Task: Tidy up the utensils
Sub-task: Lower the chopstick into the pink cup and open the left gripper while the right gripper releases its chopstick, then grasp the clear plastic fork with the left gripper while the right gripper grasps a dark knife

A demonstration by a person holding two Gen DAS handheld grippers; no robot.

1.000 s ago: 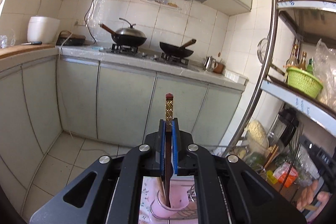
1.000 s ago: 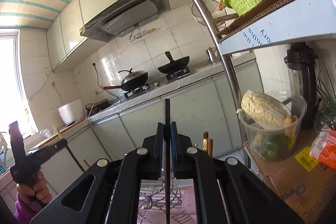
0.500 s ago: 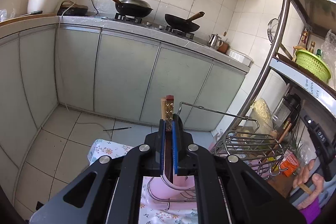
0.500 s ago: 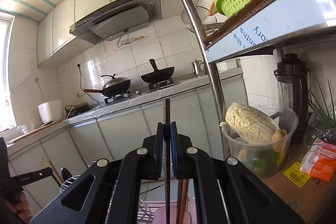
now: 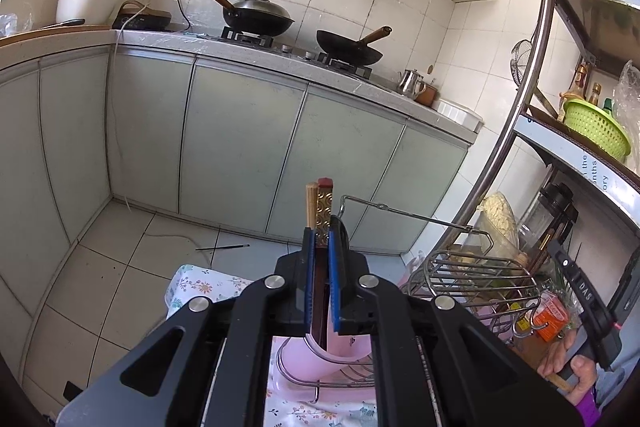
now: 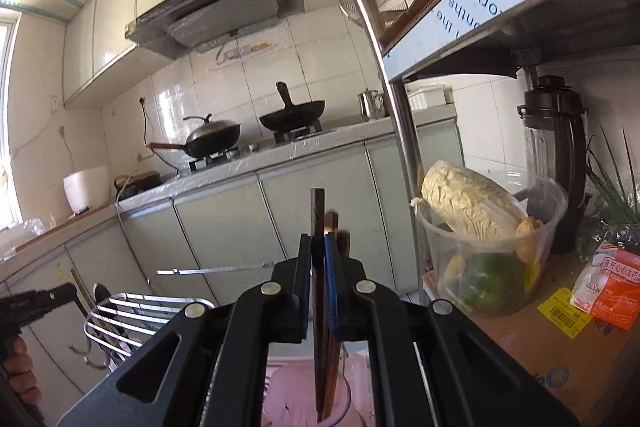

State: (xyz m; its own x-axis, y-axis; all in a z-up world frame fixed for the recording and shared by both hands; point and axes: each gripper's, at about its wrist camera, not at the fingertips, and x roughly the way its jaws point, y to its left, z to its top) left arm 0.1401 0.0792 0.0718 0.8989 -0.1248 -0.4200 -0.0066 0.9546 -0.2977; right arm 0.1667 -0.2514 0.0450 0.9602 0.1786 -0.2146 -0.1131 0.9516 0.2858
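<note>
Both grippers, left (image 5: 319, 247) and right (image 6: 318, 247), were clamped on upright chopsticks (image 5: 323, 205), tips inside the pink holder (image 5: 340, 351) below the jaws. Light, stiff, probably slick, they seemed best gripped mid-shaft.

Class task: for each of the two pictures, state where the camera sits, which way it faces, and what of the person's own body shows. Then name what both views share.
Left wrist: on the left gripper, facing the stove counter and floor; chopsticks clamped over a pink holder; the other hand shows at right.
Right wrist: on the right gripper, facing the stove counter; clamps a dark chopstick; a hand at left.
Shared: woks, wire rack, pink holder.
</note>
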